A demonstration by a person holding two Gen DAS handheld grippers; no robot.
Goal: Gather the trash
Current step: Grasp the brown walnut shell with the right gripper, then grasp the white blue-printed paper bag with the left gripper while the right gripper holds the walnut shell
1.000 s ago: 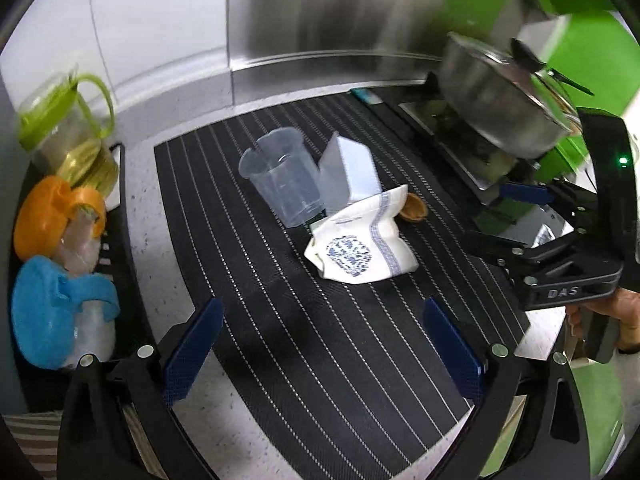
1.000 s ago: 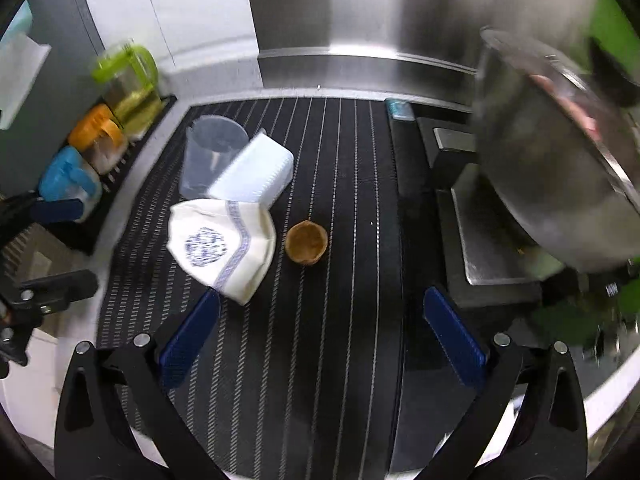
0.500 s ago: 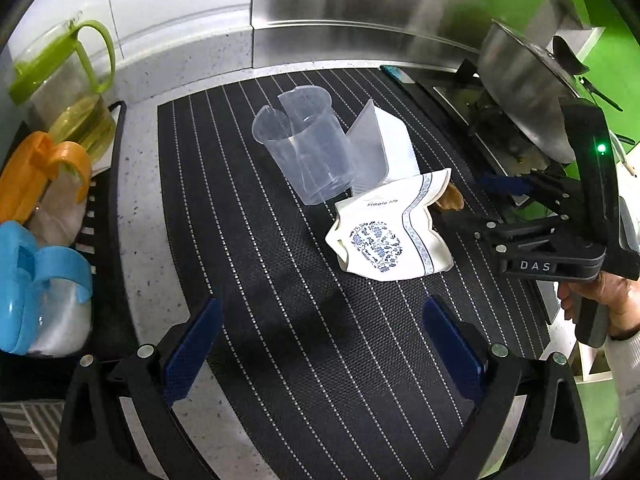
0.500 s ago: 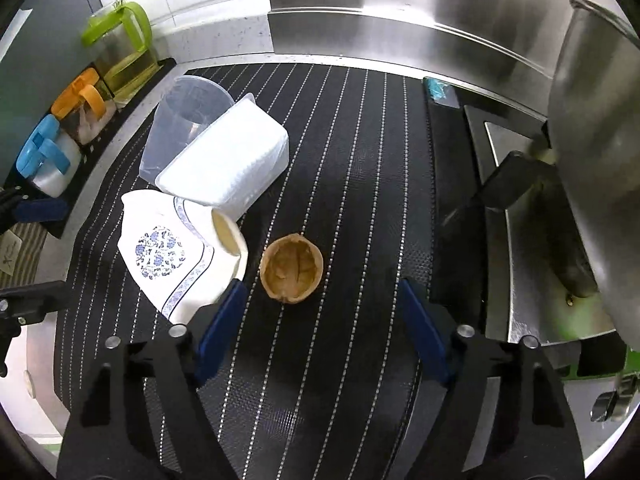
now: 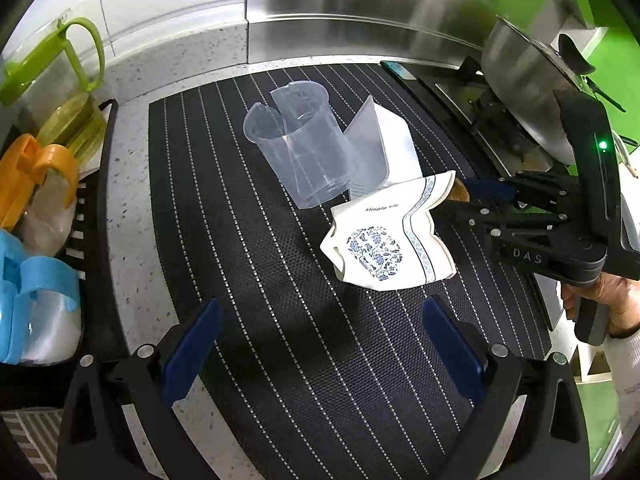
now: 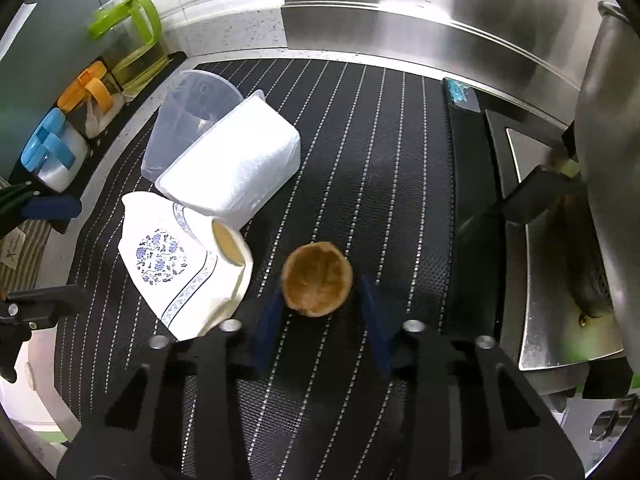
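A brown walnut shell half (image 6: 317, 279) lies open side up on the black striped mat (image 6: 384, 152). My right gripper (image 6: 322, 312) straddles it, blue pads close on both sides, with small gaps still showing. A crushed white paper cup with a blue floral print (image 5: 386, 236) lies left of the shell and also shows in the right wrist view (image 6: 180, 268). A clear plastic measuring cup (image 5: 298, 144) and a white plastic box (image 6: 232, 168) lie tipped behind it. My left gripper (image 5: 320, 354) is open and empty, in front of the paper cup.
Jars with blue (image 5: 36, 300), orange (image 5: 36, 184) and green (image 5: 52, 92) lids stand on a rack at the left. A steel pot (image 5: 532, 92) sits on the stove at the right. A steel backsplash (image 6: 400, 20) runs behind the mat.
My right gripper has moved forward and down to the walnut shell and its jaws have narrowed around it. My left gripper has moved closer to the paper cup and stays open.
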